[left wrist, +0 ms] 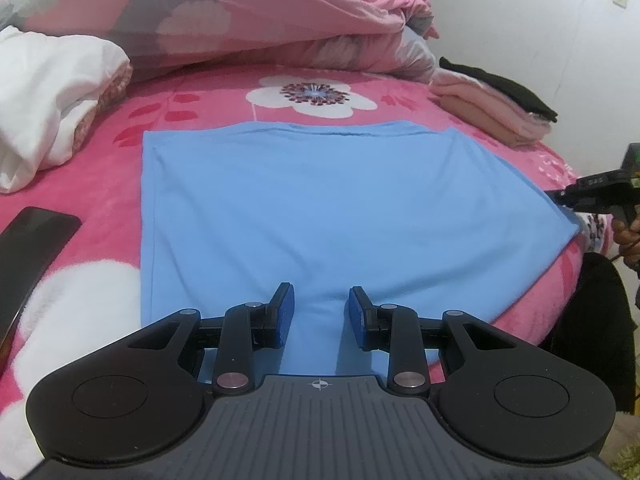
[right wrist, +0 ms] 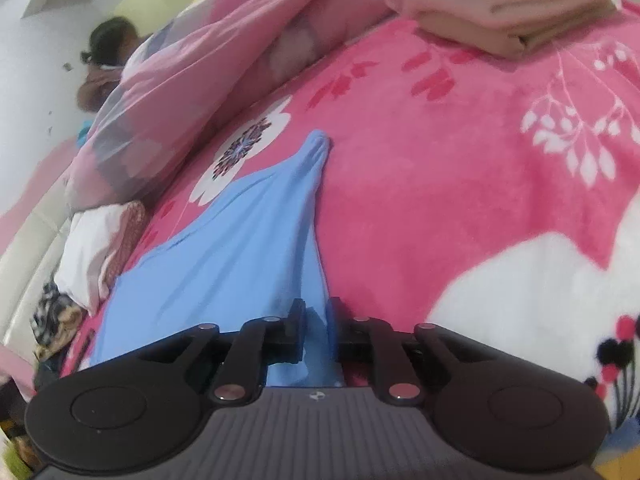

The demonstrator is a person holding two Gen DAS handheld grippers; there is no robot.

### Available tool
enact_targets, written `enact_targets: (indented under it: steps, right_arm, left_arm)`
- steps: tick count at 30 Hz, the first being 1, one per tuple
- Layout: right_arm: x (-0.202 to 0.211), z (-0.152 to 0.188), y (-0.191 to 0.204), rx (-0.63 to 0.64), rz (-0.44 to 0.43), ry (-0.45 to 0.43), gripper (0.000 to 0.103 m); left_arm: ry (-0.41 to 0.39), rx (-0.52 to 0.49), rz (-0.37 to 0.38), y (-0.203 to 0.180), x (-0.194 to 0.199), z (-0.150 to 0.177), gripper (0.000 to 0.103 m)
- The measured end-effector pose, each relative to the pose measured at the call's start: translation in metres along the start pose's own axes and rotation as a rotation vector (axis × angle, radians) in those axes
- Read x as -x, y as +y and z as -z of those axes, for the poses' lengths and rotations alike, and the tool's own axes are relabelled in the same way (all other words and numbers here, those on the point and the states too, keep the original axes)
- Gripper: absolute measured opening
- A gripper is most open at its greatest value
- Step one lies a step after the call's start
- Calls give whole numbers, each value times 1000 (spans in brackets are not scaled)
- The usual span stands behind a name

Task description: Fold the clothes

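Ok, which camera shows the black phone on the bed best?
The left wrist view: the black phone lies on the pink blanket, left of the blue garment. The right wrist view does not show it.

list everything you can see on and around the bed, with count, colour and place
garment: one, light blue, spread flat mid-bed, its right edge gathered up
blanket: one, pink with white flowers, covering the bed
quilt: one, pink and grey floral, bunched along the far side
white cloth: one bundle, far left of the bed
folded stack: pale pink and tan pieces under a black one, far right of the bed
phone: one, black, near left on the blanket
another person: one, in the background beyond the quilt
left gripper: black with blue pads, open over the garment's near edge
right gripper: black, shut on the garment's right edge
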State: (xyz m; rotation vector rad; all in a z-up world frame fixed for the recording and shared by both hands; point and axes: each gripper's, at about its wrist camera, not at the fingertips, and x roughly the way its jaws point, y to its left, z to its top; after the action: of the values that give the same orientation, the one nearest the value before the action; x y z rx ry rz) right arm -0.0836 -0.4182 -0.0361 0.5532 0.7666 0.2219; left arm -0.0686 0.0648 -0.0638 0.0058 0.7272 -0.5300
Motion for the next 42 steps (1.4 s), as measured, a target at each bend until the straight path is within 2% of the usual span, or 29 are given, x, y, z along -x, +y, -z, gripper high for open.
enact_targets:
  steps: [4,9,14,18,20,24,25,27,29,30,34,36,38,40,42]
  right_arm:
    - [16,5,-5,-14,1,-100,2]
    - [13,14,-26,-79,0,-115,1]
    - [17,5,3,72,114,-108,4]
    - [12,-12,29,201,144,-133,4]
    - [2,-21,36,233,97,-118,4]
    - [-28,-24,29,278,111,-4,3]
    - [-33,-22,23,285,145,15,0]
    - [-25,-24,12,236,126,12,0]
    - [-17,-30,19,270,208,-14,0]
    - [-16,-34,25,308,214,-28,0]
    - [-33,-54,51,380,122,-30,0]
    - [-53,-56,56,430,111,16,0]
    - [-68,-51,44,454,218,65,0]
    - [-57,-51,32,404,199,56,0]
    - [-45,-54,39,424,282,49,0]
  left_arm:
    - [12,-7,-24,-4,-1,-1,30]
    - [25,-18,-41,-8,-2,-3,30]
    - [34,-42,-55,-11,-3,-5,30]
    - [28,-41,-54,-11,-3,-4,30]
    - [24,-44,-53,-11,-2,-3,30]
    - [15,-44,-48,-9,-1,-1,30]
    - [13,-41,-46,-8,-1,-1,30]
    - [12,-35,-42,-7,0,-1,30]
    - [12,-29,-39,-6,0,-1,30]
    - [12,-31,-39,-6,0,-1,30]
    - [9,-28,-42,-7,0,-1,30]
    - [5,-27,-46,-7,1,0,30]
    - [3,-20,-41,-4,3,1,30]
    - [3,-14,-35,-2,3,1,30]
    - [5,-7,-25,0,3,0,30]
